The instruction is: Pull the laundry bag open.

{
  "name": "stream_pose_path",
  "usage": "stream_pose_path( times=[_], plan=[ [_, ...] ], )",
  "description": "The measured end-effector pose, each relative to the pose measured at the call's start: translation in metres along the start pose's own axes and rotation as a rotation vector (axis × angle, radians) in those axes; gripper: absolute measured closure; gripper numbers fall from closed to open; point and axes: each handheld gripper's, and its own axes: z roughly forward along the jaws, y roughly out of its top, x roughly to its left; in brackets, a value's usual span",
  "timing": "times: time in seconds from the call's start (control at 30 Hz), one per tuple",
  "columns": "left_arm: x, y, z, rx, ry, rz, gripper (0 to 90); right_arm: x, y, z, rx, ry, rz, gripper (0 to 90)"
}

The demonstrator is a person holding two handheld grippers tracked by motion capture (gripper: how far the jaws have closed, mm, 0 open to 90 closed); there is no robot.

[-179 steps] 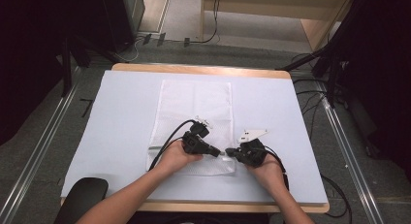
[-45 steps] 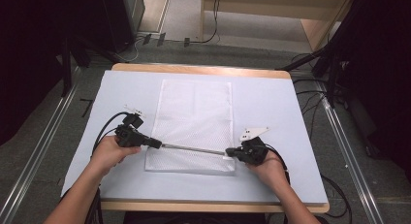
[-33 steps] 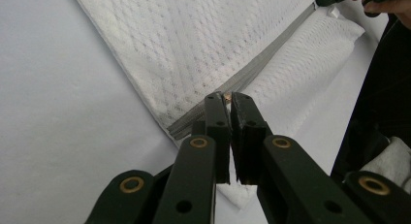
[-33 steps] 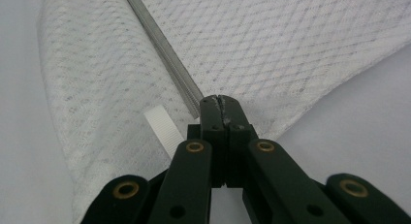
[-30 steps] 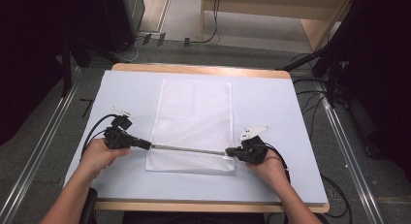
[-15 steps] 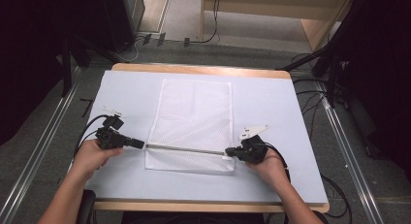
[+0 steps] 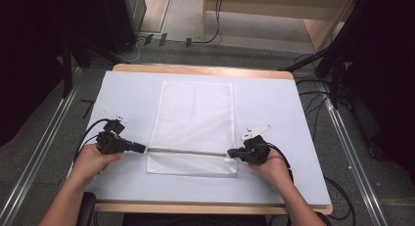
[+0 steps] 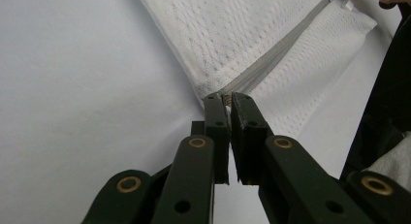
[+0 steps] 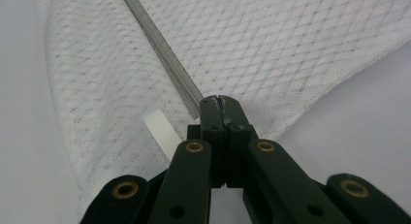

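bag: white mesh laundry bag (image 7: 193, 128) lying flat, mid-table on the pale blue table cover (image 7: 274, 103), short end near the front edge, long side running toward the back edge. looks empty afaict

zipper: grey zipper (image 7: 188, 151) runs straight across the bag close to its near end, from the bag's left edge to its right edge. reads as one thin closed line from the high view, teeth meet in both gripper views, no gap that I can see

left gripper: left gripper (image 8: 229, 99) sits at the bag's left edge, jaws nearly together, tips right at the zipper's left end. something small and brassy between the tips, prob the slider/pull, too small to be sure

right gripper: right gripper (image 9: 219, 100) jaws pressed tight together, pinching the bag fabric at the zipper's right end, next to a little white tape loop (image 9: 162, 132). basically the anchor, holding the bag taut

done so far: imo the zip run is pretty much finished, slider looks like it's at the far left stop and the line is shut end to end

left to do: let go w/ both grippers, maybe check the last bit at the left corner is fully seated. cant tell if the pull is all the way home

risk: if left lets go while right is pulling taut, bag could skid toward the right edge. minor tbh
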Motion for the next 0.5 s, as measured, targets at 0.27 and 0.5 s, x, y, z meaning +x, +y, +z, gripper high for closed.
stream_pose_path(
  times=[0.27, 0.5],
  plan=[
    [-0.003, 0.0, -0.002, -0.016, -0.004, 0.036, 79.7, -0.003, 0.002, -0.002, -0.011, 0.04, 0.016, 74.2],
    [-0.002, -0.001, -0.01, -0.104, 0.048, 0.091, 63.3, -0.008, 0.007, -0.01, -0.079, 0.039, 0.047, 62.1]
  ],
)
